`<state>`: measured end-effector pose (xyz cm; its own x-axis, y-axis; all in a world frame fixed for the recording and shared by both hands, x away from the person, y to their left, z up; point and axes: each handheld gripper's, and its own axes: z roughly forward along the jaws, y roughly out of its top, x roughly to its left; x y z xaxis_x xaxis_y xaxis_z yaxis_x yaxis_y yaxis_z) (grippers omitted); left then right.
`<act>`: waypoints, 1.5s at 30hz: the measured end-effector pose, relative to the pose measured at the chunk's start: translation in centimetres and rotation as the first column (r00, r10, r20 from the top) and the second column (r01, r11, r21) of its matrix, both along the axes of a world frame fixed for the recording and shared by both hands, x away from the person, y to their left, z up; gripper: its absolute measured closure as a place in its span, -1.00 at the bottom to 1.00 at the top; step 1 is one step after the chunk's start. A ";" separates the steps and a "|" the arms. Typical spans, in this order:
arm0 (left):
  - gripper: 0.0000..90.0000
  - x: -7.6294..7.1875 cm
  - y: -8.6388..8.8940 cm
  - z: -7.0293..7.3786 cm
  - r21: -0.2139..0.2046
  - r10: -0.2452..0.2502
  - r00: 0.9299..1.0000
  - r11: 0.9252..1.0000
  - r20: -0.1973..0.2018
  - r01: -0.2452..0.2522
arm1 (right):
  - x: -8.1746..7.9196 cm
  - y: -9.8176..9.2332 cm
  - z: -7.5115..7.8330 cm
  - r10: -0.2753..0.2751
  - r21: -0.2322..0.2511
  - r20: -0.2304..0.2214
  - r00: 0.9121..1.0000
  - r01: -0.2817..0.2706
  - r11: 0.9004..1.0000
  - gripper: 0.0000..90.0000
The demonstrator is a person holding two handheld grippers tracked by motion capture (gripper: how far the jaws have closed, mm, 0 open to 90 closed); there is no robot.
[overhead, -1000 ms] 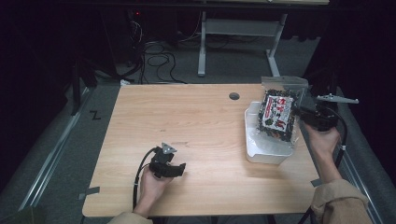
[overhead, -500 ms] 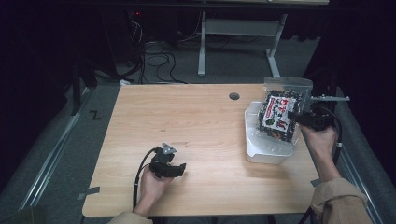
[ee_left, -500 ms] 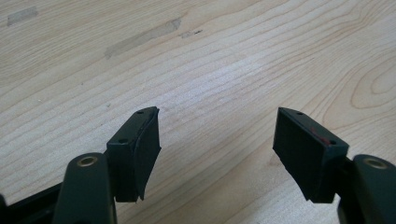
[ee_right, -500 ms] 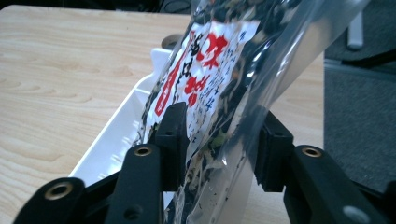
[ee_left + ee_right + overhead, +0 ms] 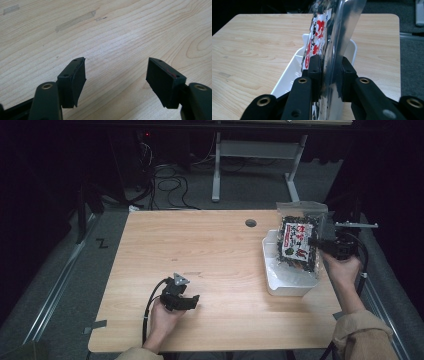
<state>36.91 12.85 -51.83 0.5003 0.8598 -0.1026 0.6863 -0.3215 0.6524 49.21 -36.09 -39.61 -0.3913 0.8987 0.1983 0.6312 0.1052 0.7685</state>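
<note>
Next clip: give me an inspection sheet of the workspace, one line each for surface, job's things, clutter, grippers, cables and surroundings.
Surface: light wooden table with a round hole near its far edge; tape marks on the wood.
Job's things: clear snack bag with a red-and-white label, held upright over the white tray at the table's right edge.
Clutter: nothing seen.
Grippers: right gripper shut on the bag's edge, its jaws having just been closing; left gripper open, nothing between its jaws, resting low over the table's near side.
Cables: one trails from each gripper; more lie coiled on the floor beyond the table.
Surroundings: dark room, grey floor, metal table frame behind.
</note>
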 end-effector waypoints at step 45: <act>-0.28 -0.3 -0.2 0.2 -0.010 0.000 1.000 1.000 0.020 0.000 | -2.5 3.1 -1.4 0.068 -0.133 0.255 0.964 -0.035 0.990 0.70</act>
<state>36.65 12.69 -51.60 0.5024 0.8587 -0.1011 0.6733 -0.3151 0.6689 46.72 -32.94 -41.05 -0.4608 0.8870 -0.0295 0.4039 0.2392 0.8830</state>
